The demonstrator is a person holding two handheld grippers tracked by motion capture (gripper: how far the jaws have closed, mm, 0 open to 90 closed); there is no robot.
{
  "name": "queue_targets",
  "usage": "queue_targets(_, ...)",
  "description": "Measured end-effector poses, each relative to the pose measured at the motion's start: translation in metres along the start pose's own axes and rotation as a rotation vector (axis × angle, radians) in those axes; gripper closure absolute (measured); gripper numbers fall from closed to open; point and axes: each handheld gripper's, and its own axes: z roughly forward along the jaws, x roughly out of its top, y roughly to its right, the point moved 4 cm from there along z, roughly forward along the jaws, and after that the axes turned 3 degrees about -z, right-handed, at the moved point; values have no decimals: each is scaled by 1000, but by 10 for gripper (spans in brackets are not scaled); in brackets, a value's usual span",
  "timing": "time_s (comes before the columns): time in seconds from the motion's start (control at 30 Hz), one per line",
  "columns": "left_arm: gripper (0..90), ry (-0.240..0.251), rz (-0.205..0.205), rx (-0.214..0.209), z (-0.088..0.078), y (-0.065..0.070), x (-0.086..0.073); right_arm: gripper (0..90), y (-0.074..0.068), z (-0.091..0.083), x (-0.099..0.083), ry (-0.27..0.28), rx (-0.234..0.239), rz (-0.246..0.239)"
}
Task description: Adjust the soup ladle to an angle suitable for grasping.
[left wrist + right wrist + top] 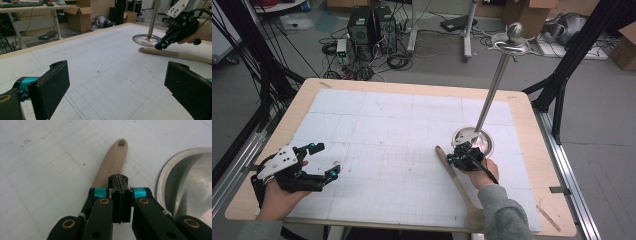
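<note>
A long beige utensil [459,185] lies on the white gridded mat [387,130], its holed handle end [112,162] pointing away from the person. My right gripper [450,159] hovers just above that handle [175,53], its jaws pressed together with nothing between them; its tips [118,180] point down at the handle. Beside it stands a metal stand with a round shiny base [472,140] and a tall pole topped by a ball [514,31]. My left gripper [326,159] rests at the table's left front, jaws wide apart [117,85] and empty, facing the right gripper [161,45].
The metal base [185,185] lies close to the right of the shut jaws. The wooden table rim [412,85] frames the mat. Beyond the table are computer towers [372,30], cables, cardboard boxes and black frame posts [562,85].
</note>
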Motion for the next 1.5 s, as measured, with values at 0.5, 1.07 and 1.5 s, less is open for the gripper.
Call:
queue_targets(0.5,64,-6,2,2,1,2,-1,900,-7,5,-6,43,59,-36)
queue_targets(1.07,64,-11,3,-1,1,2,-2,900,-33,9,3,48,190,-203)
queue_targets(1.5,64,-5,1,4,-1,1,0,900,-53,12,11,43,287,-313)
